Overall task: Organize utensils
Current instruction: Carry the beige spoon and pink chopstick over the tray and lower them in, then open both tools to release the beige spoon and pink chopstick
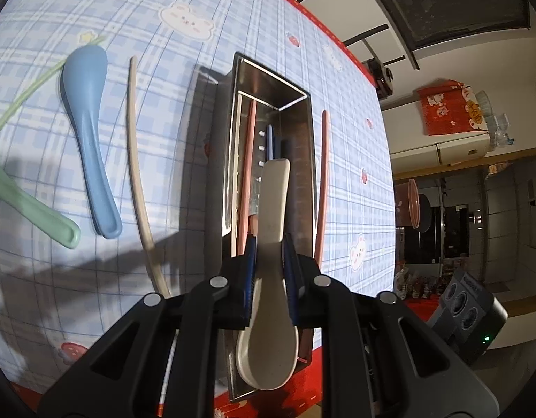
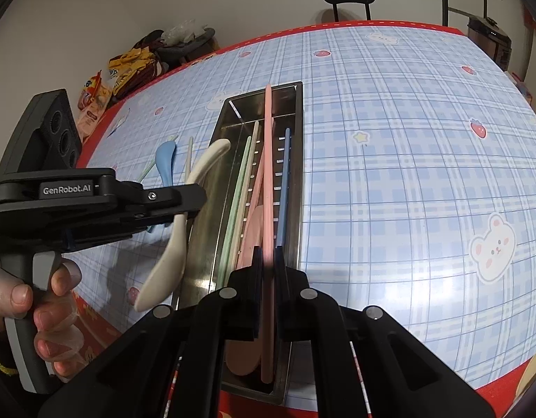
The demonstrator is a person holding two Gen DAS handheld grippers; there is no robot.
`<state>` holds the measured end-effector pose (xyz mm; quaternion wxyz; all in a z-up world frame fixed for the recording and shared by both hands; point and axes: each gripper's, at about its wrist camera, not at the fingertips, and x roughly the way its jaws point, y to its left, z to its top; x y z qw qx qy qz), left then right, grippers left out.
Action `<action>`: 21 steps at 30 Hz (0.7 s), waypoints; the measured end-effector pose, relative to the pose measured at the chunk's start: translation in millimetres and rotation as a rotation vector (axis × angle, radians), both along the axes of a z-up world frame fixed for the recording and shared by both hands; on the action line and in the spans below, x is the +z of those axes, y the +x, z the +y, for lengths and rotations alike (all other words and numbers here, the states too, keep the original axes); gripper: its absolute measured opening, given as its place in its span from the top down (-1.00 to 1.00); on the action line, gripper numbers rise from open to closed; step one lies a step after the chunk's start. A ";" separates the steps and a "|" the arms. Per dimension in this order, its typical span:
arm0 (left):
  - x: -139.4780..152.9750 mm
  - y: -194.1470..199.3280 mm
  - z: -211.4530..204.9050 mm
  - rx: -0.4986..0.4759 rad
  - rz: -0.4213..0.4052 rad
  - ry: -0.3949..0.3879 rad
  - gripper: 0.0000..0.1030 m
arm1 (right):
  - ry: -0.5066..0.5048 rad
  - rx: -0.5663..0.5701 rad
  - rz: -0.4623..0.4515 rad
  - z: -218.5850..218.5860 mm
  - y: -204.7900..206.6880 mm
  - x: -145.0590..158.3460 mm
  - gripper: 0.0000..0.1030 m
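- A long steel utensil tray (image 2: 292, 174) sits on a table covered with a blue plaid tablecloth (image 2: 390, 174) printed with bears and strawberries.
- The left gripper (image 1: 269, 261) is closed on a beige spoon (image 1: 268, 278), its blue pads pressing the handle just above the bowl; the spoon hangs over the near end of the tray.
- The right gripper (image 2: 268, 264) is clamped on a pink chopstick (image 2: 268, 174), held lengthwise above the tray.
- Inside the tray lie a green chopstick (image 2: 237, 195), a beige chopstick, a blue chopstick (image 2: 283, 188) and a pink spoon (image 2: 250, 240).
- On the cloth to the left of the tray lie a blue spoon (image 1: 88, 139), a green spoon (image 1: 41, 216), another beige chopstick (image 1: 139, 174) and another green chopstick (image 1: 20, 97).
- The person's left hand (image 2: 41, 306) grips the left gripper's handle.
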<state>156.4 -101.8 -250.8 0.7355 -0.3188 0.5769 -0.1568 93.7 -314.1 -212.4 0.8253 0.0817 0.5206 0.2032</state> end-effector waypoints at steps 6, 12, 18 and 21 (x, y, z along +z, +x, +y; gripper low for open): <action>-5.3 -1.9 -10.8 -0.019 0.031 -0.007 0.64 | 0.010 -0.010 0.010 -2.6 -0.6 -1.6 0.87; -12.5 -2.5 -14.9 -0.030 0.063 -0.015 0.64 | 0.011 -0.009 0.013 -1.5 -2.0 -2.1 0.87; -12.5 -2.9 -20.6 -0.051 0.068 -0.030 0.49 | 0.018 -0.012 0.029 -2.1 -1.2 -4.3 0.86; -4.7 -2.4 -18.3 -0.046 0.040 -0.019 0.41 | 0.016 -0.017 0.020 -2.6 -1.0 0.1 0.85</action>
